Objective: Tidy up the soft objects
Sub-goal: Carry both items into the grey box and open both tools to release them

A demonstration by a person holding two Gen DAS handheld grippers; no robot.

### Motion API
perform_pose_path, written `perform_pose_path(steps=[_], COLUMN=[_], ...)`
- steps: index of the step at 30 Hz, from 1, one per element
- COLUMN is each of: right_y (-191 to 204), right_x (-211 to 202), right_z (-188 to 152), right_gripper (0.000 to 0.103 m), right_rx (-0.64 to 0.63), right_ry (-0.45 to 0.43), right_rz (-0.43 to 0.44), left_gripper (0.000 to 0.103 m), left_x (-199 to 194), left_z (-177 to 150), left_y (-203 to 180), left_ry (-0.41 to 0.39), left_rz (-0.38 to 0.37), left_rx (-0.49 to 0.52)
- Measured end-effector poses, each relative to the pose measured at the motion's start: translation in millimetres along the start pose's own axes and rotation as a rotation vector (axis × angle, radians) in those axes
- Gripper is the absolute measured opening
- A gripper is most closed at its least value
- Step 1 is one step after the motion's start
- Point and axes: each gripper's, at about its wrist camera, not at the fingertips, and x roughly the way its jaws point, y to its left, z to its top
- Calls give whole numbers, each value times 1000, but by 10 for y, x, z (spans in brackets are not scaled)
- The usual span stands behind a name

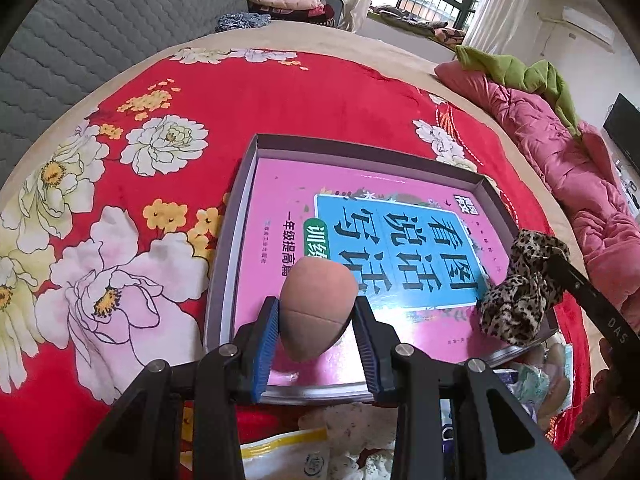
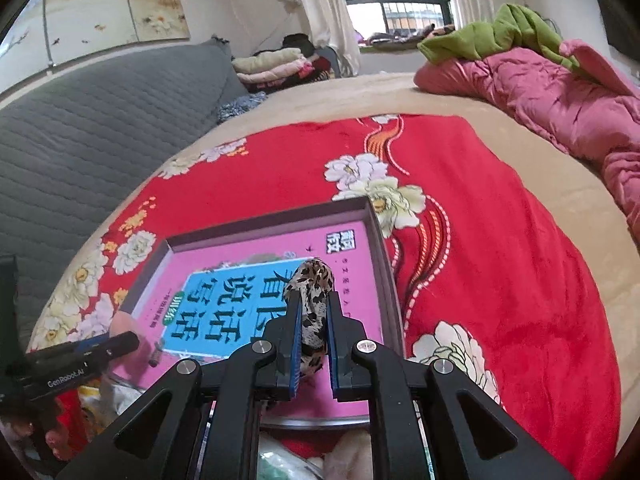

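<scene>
peach sponge (image 1: 316, 304), leopard-print scrunchie (image 2: 314, 300), seemingly grey tray (image 1: 224, 280)

The pink book (image 1: 320, 240) is filling the box (image 1: 256, 148), and its low walls are standing all around. The sponge (image 1: 316, 304) and the spotted cloth (image 1: 516, 292) are hanging over the near end. The far part of the book is lying bare.

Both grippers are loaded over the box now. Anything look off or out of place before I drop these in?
One oddity: the shallow grey box already holds a pink hardcover book filling its floor, hardly a soft object. Otherwise the left gripper grips the tan egg-shaped sponge squarely, and the right gripper pinches the leopard-print fabric scrunchie cleanly.
</scene>
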Motion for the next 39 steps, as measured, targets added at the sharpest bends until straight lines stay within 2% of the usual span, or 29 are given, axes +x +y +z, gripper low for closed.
perform_pose_path(steps=[6, 10, 12, 17, 21, 28, 39], right_y=[-28, -60, -77, -87, -99, -92, -68], right_x=[63, 47, 30, -41, -131, -289, -345], right_z=[-75, -99, -102, -99, -110, -89, -77], right_gripper=[13, 18, 26, 29, 38, 45, 47], right_rx=[-41, -43, -39, -44, -41, -54, -63], right_ry=[44, 49, 47, 32, 18, -19, -30], right_rz=[-79, -78, -84, -88, -81, -77, -77], left_gripper=[37, 37, 37, 37, 37, 38, 39], left_x=[22, 30, 37, 50, 71, 99, 96], left_z=[-13, -21, -25, -22, -28, -29, -24], left_y=[1, 10, 14, 36, 49, 69, 90], left_ry=[6, 8, 11, 12, 17, 21, 33], left_rz=[-3, -7, -7, -5, -7, -7, -8], left_rx=[2, 1, 0, -4, -7, -14, -28])
